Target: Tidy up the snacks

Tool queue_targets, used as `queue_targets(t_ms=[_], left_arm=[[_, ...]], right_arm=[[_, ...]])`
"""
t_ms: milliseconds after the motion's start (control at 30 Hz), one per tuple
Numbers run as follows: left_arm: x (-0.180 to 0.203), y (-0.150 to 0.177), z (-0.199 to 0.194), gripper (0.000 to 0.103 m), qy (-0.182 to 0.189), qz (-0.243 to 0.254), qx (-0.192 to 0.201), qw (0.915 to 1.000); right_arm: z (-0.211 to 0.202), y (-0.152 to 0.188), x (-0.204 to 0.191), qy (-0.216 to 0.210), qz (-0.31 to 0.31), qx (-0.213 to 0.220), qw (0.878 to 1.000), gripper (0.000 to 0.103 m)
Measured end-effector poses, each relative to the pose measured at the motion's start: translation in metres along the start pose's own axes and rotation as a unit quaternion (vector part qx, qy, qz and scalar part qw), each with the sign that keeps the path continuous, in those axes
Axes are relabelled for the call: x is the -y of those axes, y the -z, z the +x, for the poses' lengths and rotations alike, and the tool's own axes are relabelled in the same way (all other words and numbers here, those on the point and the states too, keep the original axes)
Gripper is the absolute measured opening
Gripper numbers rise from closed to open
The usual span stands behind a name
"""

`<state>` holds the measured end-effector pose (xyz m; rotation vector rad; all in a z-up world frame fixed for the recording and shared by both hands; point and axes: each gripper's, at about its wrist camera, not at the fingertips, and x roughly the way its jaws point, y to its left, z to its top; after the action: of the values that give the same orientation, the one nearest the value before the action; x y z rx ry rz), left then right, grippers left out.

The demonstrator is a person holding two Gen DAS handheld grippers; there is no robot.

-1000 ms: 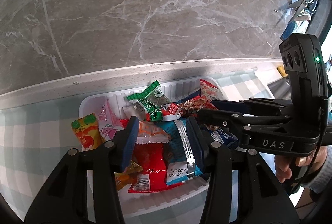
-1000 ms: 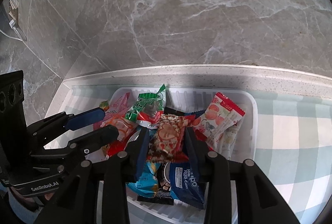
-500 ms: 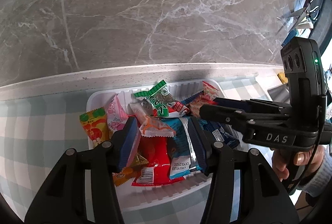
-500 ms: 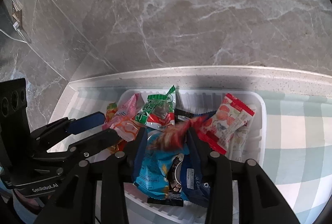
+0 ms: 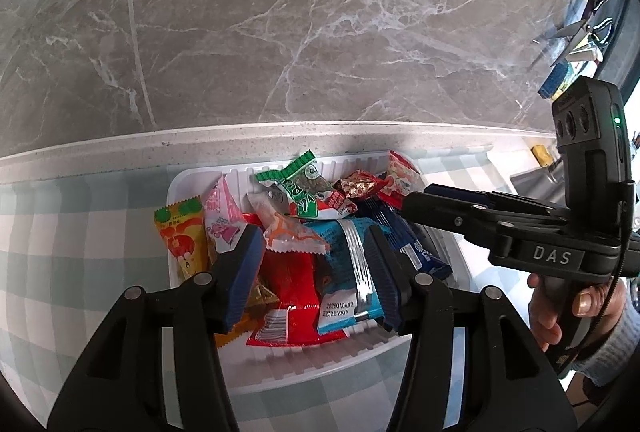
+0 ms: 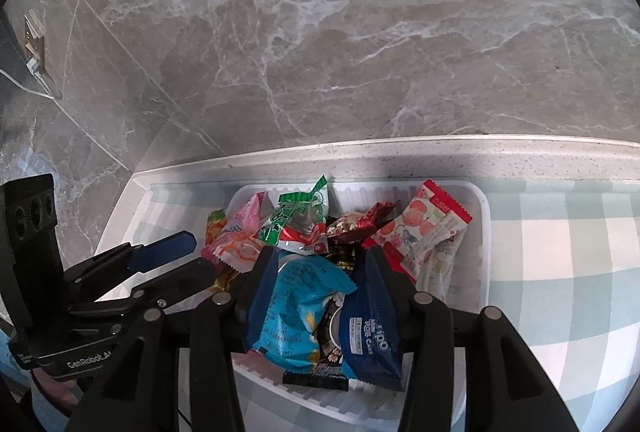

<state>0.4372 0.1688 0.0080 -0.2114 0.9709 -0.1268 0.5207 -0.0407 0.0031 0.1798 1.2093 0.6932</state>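
Observation:
A white ribbed tray (image 5: 320, 364) (image 6: 480, 208) holds several snack packets. In the left wrist view I see a green seaweed packet (image 5: 298, 186), a red packet (image 5: 294, 284), a light blue packet (image 5: 346, 272) and an orange-yellow candy packet (image 5: 180, 232). My left gripper (image 5: 314, 272) is open and empty above the red and blue packets. My right gripper (image 6: 320, 280) is open and empty above a light blue packet (image 6: 296, 308) and a dark blue roll cake packet (image 6: 370, 336). A brown-red packet (image 6: 360, 224) lies loose in the pile beyond its fingers.
The tray sits on a green-and-white checked cloth (image 6: 560, 252) against a white stone ledge (image 5: 280, 140) and a grey marble wall (image 5: 280, 12). A red-and-white peach packet (image 6: 424, 228) lies at the tray's right. Scissors (image 5: 580, 24) hang at the far right.
My right gripper opened and let go of the brown-red packet, which now lies in the pile. Both grippers drew back a little from the tray.

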Motion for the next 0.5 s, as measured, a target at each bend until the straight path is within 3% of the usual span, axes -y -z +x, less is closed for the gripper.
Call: queue_targets(t_ms=[333, 500], left_arm=[[0.001, 0.019, -0.013, 0.057, 0.006, -0.021, -0.007, 0.9997], [0.006, 0.033, -0.025, 0.071, 0.010, -0.033, -0.007, 0.9994]], right_arm=[[-0.018, 0.020, -0.007, 0.000, 0.000, 0.006, 1.000, 0.055], [-0.034, 0.040, -0.013, 0.011, -0.007, 0.008, 1.000, 0.058]])
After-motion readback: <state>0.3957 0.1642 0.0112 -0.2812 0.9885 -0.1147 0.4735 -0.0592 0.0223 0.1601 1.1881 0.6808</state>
